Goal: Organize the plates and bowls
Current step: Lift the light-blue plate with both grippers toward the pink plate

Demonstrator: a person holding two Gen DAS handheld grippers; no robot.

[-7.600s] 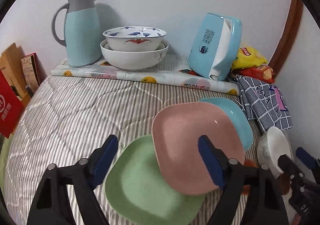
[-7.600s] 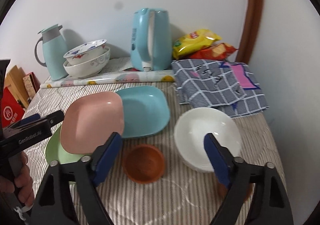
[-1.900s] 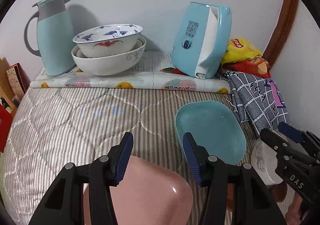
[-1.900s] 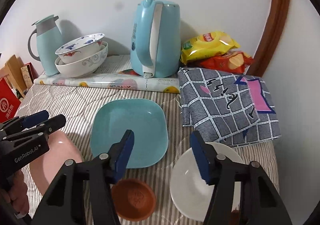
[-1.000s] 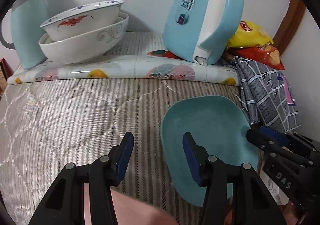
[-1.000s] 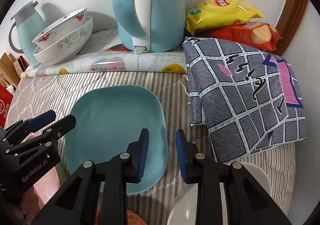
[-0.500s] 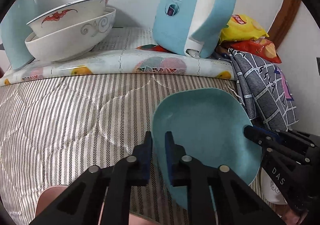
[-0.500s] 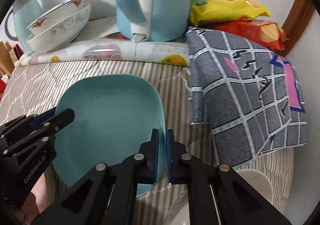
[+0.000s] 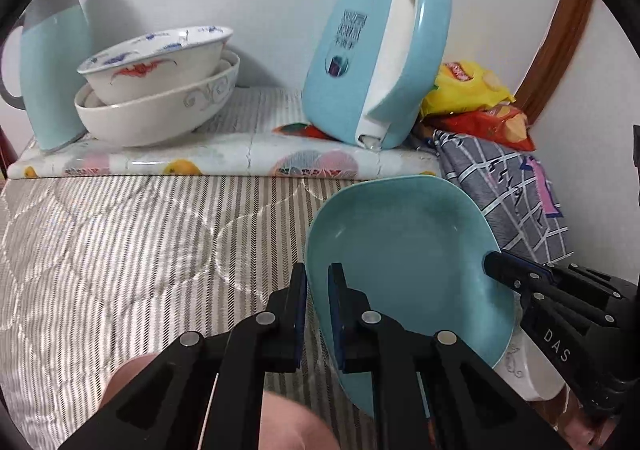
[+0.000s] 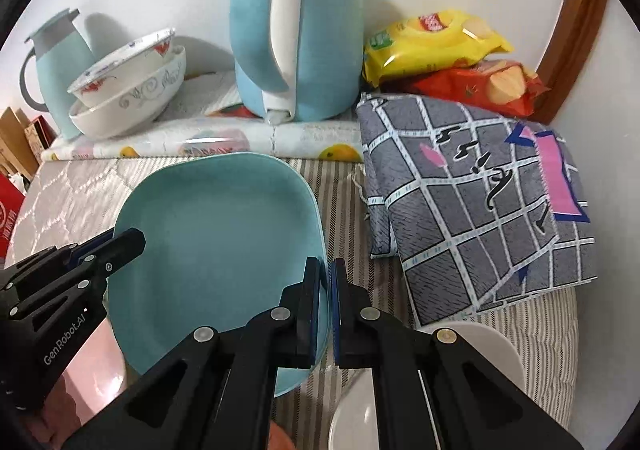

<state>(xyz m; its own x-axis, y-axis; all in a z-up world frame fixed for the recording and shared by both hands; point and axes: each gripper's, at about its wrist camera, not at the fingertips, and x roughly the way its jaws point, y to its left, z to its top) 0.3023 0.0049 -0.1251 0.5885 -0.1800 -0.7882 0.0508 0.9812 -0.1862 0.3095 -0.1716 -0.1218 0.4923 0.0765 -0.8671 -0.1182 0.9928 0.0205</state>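
A teal square plate (image 9: 404,250) is held by both grippers and seems slightly lifted off the striped cloth. My left gripper (image 9: 317,278) is shut on its left rim. My right gripper (image 10: 325,278) is shut on its right rim; it shows in the left wrist view (image 9: 520,278) too. The plate fills the middle of the right wrist view (image 10: 216,234). A pink plate (image 10: 96,366) lies at the lower left. A white bowl (image 10: 472,346) sits at the lower right. Two stacked white patterned bowls (image 9: 160,89) stand at the back left.
A blue kettle (image 9: 376,61) and a blue jug (image 9: 52,61) stand on the raised board (image 9: 224,161) at the back. A checked cloth (image 10: 472,201) and snack bags (image 10: 440,37) lie at the right by the wall.
Both grippers stayed shut on the teal plate's rims. The views pulled back and up a little, and the plate's edges now sit clear of the cloth.
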